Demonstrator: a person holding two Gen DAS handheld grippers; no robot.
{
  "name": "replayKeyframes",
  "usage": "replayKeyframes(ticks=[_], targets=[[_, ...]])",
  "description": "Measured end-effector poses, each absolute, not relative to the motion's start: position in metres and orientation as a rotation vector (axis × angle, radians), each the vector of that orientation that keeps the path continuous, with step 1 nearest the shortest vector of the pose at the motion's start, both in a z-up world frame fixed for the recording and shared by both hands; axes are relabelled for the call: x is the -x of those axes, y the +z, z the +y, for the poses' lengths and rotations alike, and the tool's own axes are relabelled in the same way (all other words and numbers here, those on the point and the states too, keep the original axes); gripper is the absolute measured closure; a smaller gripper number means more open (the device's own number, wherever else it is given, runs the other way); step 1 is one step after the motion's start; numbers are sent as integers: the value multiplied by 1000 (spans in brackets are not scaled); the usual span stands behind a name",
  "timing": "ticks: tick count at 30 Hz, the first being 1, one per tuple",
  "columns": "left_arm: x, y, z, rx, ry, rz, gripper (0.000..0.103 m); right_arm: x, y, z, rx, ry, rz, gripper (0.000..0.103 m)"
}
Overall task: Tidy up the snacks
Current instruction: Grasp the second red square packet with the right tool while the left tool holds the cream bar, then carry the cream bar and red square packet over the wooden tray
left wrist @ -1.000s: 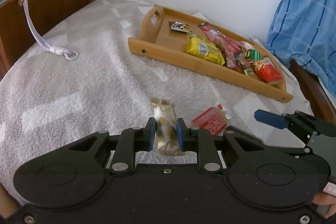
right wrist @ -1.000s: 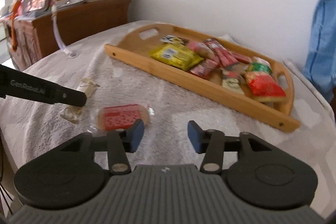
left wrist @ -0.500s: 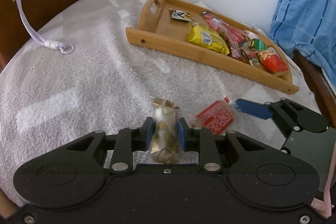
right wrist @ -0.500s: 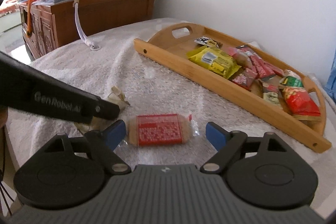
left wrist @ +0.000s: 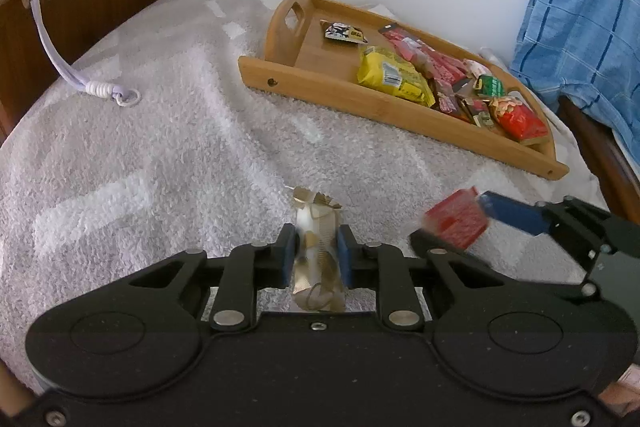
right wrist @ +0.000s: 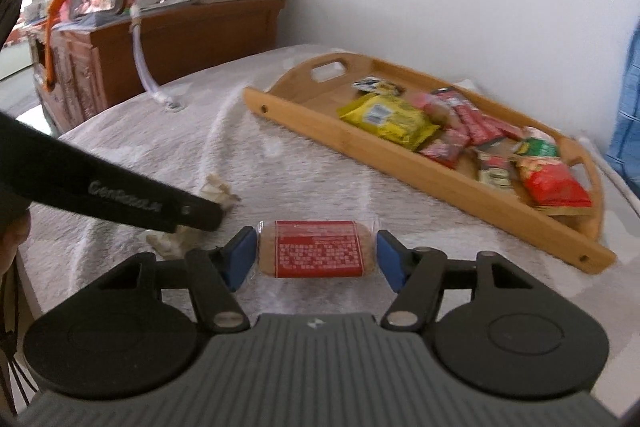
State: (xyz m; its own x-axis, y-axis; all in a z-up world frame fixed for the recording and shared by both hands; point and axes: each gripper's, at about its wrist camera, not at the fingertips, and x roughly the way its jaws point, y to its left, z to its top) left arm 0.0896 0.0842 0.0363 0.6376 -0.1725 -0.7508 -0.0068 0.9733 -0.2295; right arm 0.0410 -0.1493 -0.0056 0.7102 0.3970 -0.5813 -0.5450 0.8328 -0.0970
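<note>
My left gripper is shut on a gold-and-white wrapped snack and holds it just above the white towel. My right gripper has its blue pads on both ends of a red-labelled snack bar, shut on it. That bar also shows in the left wrist view, blurred, lifted off the towel. A wooden tray at the back right holds several snacks, among them a yellow packet and a red packet. The tray also shows in the right wrist view.
A white towel covers the surface. A lavender cord lies on it at the left, hanging from a wooden dresser. A blue checked cloth hangs at the right. The dresser carries bottles and a phone.
My right gripper moved in around the red snack bar, closed on its ends and raised it. My left gripper kept the gold snack and lifted it slightly.
</note>
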Motion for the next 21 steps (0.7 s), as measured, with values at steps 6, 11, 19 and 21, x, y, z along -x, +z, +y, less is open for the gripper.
replayKeyframes(ticks=[6, 11, 19, 21], targets=[[-83, 41, 78, 198, -135, 846, 82, -42, -1, -168, 243, 475, 574, 36], [-79, 37, 66, 112, -134, 839, 69, -41, -1, -179, 233, 438, 572, 35], [-73, 32, 47, 28, -147, 796, 56, -37, -4, -192, 205, 385, 571, 35], [-72, 31, 40, 2, -138, 795, 59, -37, -4, -195, 193, 374, 572, 35]])
